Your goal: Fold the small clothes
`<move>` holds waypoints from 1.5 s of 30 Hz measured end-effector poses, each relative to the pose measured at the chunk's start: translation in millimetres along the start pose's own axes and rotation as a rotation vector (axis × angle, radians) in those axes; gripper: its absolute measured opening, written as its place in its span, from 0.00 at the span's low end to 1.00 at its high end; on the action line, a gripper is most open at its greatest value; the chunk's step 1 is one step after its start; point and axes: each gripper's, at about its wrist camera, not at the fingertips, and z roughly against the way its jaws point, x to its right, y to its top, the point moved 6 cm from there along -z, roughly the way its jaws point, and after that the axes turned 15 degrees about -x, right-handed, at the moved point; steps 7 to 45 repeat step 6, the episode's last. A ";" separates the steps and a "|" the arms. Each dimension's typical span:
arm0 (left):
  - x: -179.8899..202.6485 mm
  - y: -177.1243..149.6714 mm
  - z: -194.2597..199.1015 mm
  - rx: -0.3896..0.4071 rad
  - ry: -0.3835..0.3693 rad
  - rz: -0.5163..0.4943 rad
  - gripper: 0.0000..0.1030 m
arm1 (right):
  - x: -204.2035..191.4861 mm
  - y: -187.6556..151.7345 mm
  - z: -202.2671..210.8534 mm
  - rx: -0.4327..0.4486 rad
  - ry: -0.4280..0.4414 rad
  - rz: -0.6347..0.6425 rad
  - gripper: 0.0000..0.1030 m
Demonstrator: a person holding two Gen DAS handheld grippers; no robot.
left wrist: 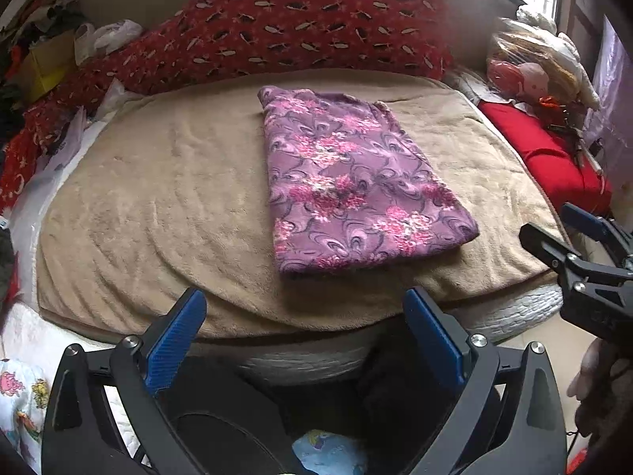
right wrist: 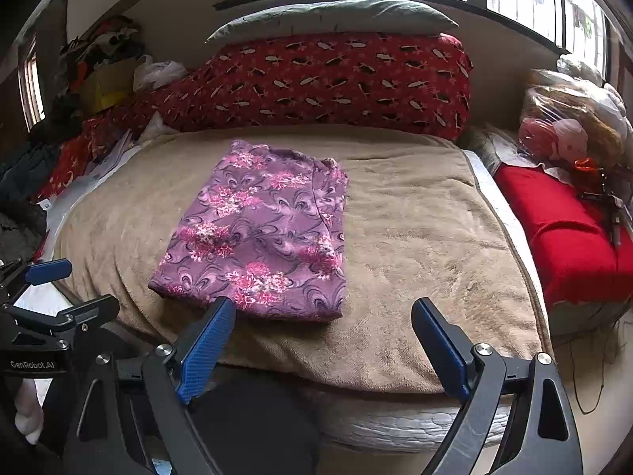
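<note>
A purple garment with pink flowers (left wrist: 352, 182) lies folded into a flat rectangle on the tan blanket (left wrist: 158, 206); it also shows in the right wrist view (right wrist: 261, 233). My left gripper (left wrist: 304, 308) is open and empty, held back off the near edge of the bed, short of the garment. My right gripper (right wrist: 322, 316) is open and empty, its left fingertip just in front of the garment's near edge. The right gripper shows at the right of the left wrist view (left wrist: 554, 229), and the left gripper at the left of the right wrist view (right wrist: 67, 289).
The tan blanket (right wrist: 415, 245) covers a mattress (right wrist: 395, 423). A long red patterned pillow (right wrist: 336, 83) and a grey pillow (right wrist: 332, 16) lie at the back. A red cushion (right wrist: 569, 237) and bagged toys (right wrist: 565, 126) sit right. Clothes pile up left (right wrist: 103, 47).
</note>
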 end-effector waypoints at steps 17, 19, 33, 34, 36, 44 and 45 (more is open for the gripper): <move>7.0 0.1 1.5 0.006 -0.040 -0.007 0.98 | 5.4 2.3 -5.9 -0.017 0.009 -0.019 0.90; 7.0 0.1 1.5 0.006 -0.040 -0.007 0.98 | 5.4 2.3 -5.9 -0.017 0.009 -0.019 0.90; 7.0 0.1 1.5 0.006 -0.040 -0.007 0.98 | 5.4 2.3 -5.9 -0.017 0.009 -0.019 0.90; 7.0 0.1 1.5 0.006 -0.040 -0.007 0.98 | 5.4 2.3 -5.9 -0.017 0.009 -0.019 0.90; 7.0 0.1 1.5 0.006 -0.040 -0.007 0.98 | 5.4 2.3 -5.9 -0.017 0.009 -0.019 0.90; 7.0 0.1 1.5 0.006 -0.040 -0.007 0.98 | 5.4 2.3 -5.9 -0.017 0.009 -0.019 0.90; 7.0 0.1 1.5 0.006 -0.040 -0.007 0.98 | 5.4 2.3 -5.9 -0.017 0.009 -0.019 0.90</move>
